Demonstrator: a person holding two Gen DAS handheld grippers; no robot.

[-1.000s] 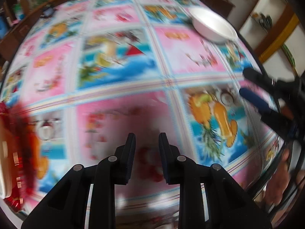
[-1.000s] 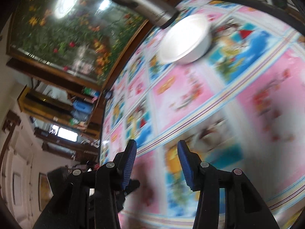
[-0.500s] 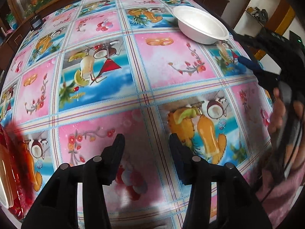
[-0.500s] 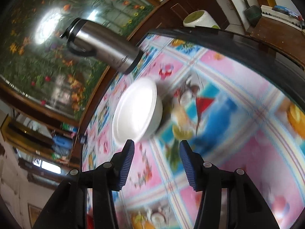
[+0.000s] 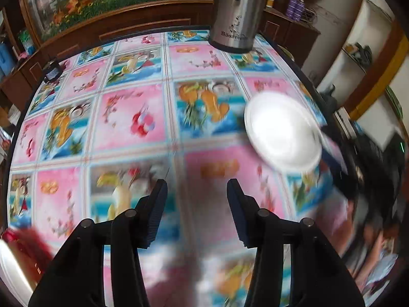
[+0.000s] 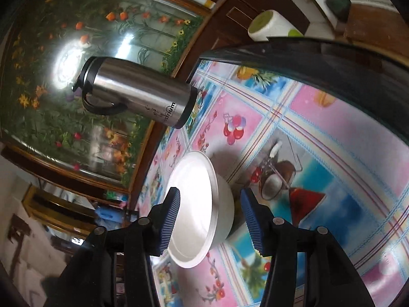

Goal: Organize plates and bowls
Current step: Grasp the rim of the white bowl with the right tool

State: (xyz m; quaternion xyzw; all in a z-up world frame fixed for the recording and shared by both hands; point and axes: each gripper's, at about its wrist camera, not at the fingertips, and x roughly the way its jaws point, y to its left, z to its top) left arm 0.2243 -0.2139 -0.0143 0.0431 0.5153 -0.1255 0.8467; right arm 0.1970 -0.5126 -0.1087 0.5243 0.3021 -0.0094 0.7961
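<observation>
Jaws spread on both. Right gripper (image 6: 209,220), rolled sideways, is straddling the white bowl (image 6: 204,212) at lower centre, pads apart from it. Left gripper (image 5: 195,212) is hovering over the tablecloth (image 5: 133,117), empty; bowl right of centre there.

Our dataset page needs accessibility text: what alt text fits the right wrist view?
The open right hand-held gripper straddles the rim of a white bowl on a colourful fruit-print tablecloth. A steel thermos stands behind.
</observation>
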